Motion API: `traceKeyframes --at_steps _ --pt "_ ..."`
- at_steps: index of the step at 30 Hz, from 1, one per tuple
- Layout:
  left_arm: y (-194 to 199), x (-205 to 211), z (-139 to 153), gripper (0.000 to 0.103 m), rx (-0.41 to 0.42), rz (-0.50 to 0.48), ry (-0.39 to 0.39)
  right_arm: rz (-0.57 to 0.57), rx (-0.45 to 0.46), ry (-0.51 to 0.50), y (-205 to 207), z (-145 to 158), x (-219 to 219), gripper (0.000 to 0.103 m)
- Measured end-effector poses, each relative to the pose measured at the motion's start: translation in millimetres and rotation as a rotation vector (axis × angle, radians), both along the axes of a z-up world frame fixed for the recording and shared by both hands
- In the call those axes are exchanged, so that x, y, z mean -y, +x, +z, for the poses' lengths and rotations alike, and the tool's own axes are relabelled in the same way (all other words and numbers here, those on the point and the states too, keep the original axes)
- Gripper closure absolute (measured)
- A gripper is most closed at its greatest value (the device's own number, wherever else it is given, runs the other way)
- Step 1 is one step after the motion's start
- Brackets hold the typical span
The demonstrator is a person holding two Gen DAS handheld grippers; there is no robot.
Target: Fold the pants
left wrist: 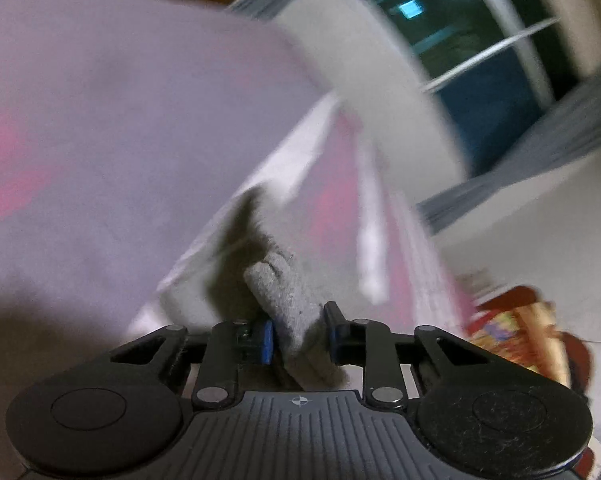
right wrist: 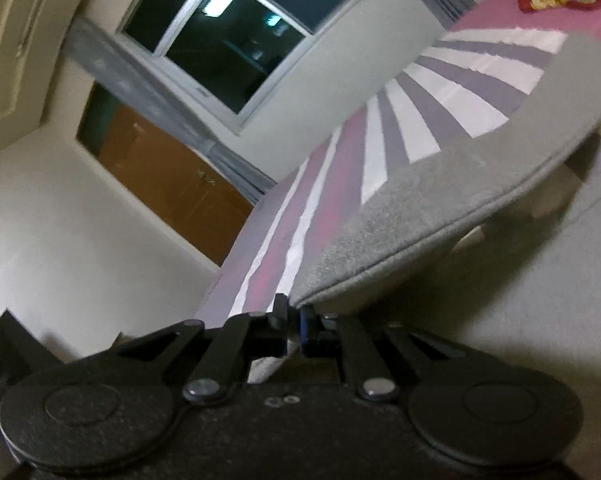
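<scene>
The grey pants (right wrist: 440, 200) stretch up and to the right from my right gripper (right wrist: 294, 328), their stitched hem raised off the bed with a shadow beneath. The right jaws are shut on the corner of that hem. In the left wrist view my left gripper (left wrist: 298, 338) is shut on a thick bunched fold of the same grey fabric (left wrist: 284, 292), which stands up between the blue pads. That view is blurred.
The bed sheet (right wrist: 440, 96) has pink, lilac and white stripes; it also shows as the sheet (left wrist: 100, 120) filling the left view. A colourful pillow (left wrist: 512, 336) lies at the bed's edge. A dark window (right wrist: 228, 40) and a wooden door (right wrist: 168, 184) are in the wall behind.
</scene>
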State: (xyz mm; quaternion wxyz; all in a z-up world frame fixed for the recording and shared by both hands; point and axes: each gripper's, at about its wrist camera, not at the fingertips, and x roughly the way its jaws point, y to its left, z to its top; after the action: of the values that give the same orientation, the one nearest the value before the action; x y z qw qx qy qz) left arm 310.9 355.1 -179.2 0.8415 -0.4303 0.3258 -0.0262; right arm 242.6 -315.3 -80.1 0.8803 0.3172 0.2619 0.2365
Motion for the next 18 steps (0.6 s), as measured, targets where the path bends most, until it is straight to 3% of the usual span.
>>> traceKeyframes --at_steps 2,3,4,6,9,12,15,18 --pt "-3.7 -0.5 -15.3 0.077 -0.018 0.017 -0.033 0.006 -0.114 -0.143 2.1 -31.0 -14.4 0.098" --pt "-7.6 0.5 -16.5 0.077 0.000 0.032 -0.044 0.000 -0.204 -0.163 7.5 -47.3 -17.0 0.098" --pt "-10.0 2.6 -15.2 0.077 0.008 0.040 -0.043 -0.011 -0.249 -0.114 7.6 -63.5 -12.8 0.098" --pt "-10.2 9.5 -8.4 0.077 0.018 0.034 0.001 -0.034 -0.243 -0.062 3.0 -69.3 -5.5 0.099" --pt "-3.0 16.7 3.5 0.077 0.015 0.016 0.063 -0.047 -0.226 -0.068 -1.4 -65.7 -2.5 0.086" --pt "6.0 16.5 19.0 0.080 0.045 0.004 0.120 -0.046 -0.250 -0.047 7.9 -58.9 -2.1 0.096" --pt "3.9 11.0 33.8 0.081 0.087 0.013 0.160 -0.017 -0.112 -0.047 -13.4 -27.2 -10.0 0.098" --pt "14.1 14.6 23.9 0.081 -0.012 -0.011 0.265 -0.030 -0.092 -0.081 -26.9 -20.7 -15.1 0.098"
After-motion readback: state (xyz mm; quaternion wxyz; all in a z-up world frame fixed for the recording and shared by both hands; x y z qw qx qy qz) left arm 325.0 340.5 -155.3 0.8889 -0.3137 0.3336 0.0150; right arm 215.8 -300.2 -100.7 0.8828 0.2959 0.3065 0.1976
